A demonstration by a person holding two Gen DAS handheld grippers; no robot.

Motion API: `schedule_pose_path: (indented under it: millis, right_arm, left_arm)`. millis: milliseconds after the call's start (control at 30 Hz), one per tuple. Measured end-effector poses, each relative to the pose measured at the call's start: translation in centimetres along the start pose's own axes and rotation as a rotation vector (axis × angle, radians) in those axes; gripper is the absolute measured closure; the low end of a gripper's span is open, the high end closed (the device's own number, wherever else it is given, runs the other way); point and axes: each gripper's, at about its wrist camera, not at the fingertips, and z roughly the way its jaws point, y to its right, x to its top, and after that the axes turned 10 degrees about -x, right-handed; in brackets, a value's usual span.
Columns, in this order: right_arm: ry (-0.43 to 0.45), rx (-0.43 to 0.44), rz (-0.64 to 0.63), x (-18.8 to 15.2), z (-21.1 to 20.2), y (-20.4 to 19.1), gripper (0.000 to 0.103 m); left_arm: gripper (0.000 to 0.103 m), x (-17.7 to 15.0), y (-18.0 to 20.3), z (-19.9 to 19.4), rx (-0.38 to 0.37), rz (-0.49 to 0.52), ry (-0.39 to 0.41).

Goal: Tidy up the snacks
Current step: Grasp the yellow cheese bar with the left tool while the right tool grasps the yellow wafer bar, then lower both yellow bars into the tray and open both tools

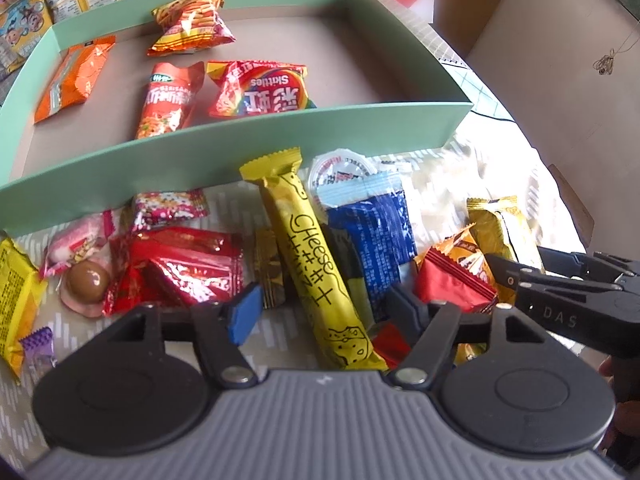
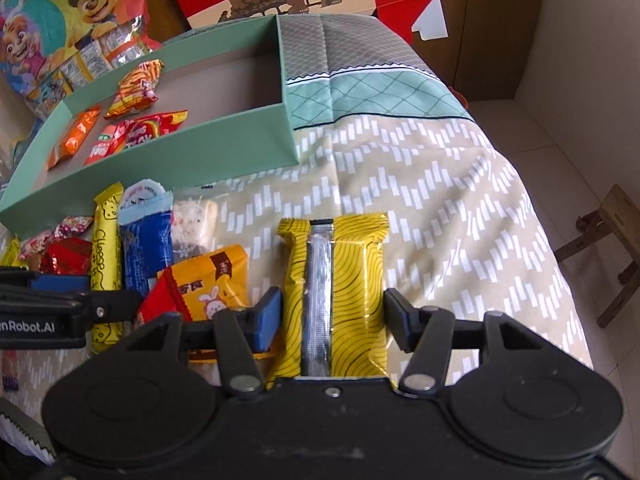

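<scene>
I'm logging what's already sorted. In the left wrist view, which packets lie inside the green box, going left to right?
Orange packet → red noodle-print packet → Skittles bag. The striped orange bag sits farther back, overlapping their span, so it is left out.

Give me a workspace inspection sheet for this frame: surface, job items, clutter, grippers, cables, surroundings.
Surface: patterned cloth.
Job items: green box holds four packets, Skittles included; loose snacks lie in front of it.
Clutter: cartoon bag behind box.
Grippers: left gripper open around cheese stick; right gripper open around yellow striped packet.
Cables: nothing seen.
Surroundings: wooden stool, tiled floor.
</scene>
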Motion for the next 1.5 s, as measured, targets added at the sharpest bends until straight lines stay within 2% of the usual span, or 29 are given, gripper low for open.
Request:
schedule_pose_path:
  millis: [33, 100, 200, 500, 633, 733, 800, 833, 900, 1100, 1333, 1500]
  right_arm:
    - [0.015, -0.01, -0.016, -0.2, -0.1, -0.3, 0.048]
    - [0.034, -0.005, -0.02, -0.3, -0.2, -0.3, 0.052]
    - [0.02, 0.027, 0.022, 0.1, -0.4, 0.5, 0.054]
    - [0.038, 0.103, 0.082, 1.5, -1.7, 1.2, 0.054]
    - [0.02, 0.142, 0.098, 1.6, -1.8, 1.2, 0.054]
    - [0.011, 0.153, 0.105, 1.5, -2.0, 1.1, 0.054]
    - [0.011, 0.155, 0.106, 1.4, -2.1, 1.1, 0.054]
    - [0.012, 0.155, 0.107, 1.5, -2.2, 1.1, 0.054]
    - [0.016, 0.158, 0.11, 1.6, -2.5, 1.2, 0.054]
    - [0.044, 0.191, 0.116, 3.6, -3.4, 1.3, 0.054]
    - [0.083, 0.241, 0.105, 7.7, -3.1, -0.1, 0.054]
    - [0.097, 0.271, 0.098, 12.3, -1.7, -1.5, 0.054]
  left_arm:
    - [0.039, 0.0, 0.0, 0.0, -0.006, 0.006, 0.003]
    - [0.065, -0.1, 0.5, -0.4, -0.026, 0.033, 0.017]
    - [0.078, -0.1, 1.2, -0.8, 0.006, 0.076, 0.036]
    - [0.081, -0.1, -0.1, -2.1, 0.006, 0.035, 0.056]
    - [0.08, -0.2, -0.9, -1.0, 0.014, 0.006, 0.0]
    - [0.076, 0.1, -0.6, -0.4, 0.042, 0.041, 0.0]
    - [0.068, 0.6, -0.5, 0.1, 0.05, 0.049, -0.003]
    - [0.069, 0.8, -0.5, 0.3, 0.05, 0.056, -0.001]
    - [0.082, 1.0, 0.0, 0.6, 0.072, 0.093, 0.009]
    - [0.083, 1.4, 0.3, -2.2, 0.032, 0.089, 0.065]
    - [0.083, 4.9, -1.0, -6.5, -0.011, 0.041, 0.18]
    - [0.083, 9.8, -2.4, -5.9, 0.024, 0.037, 0.215]
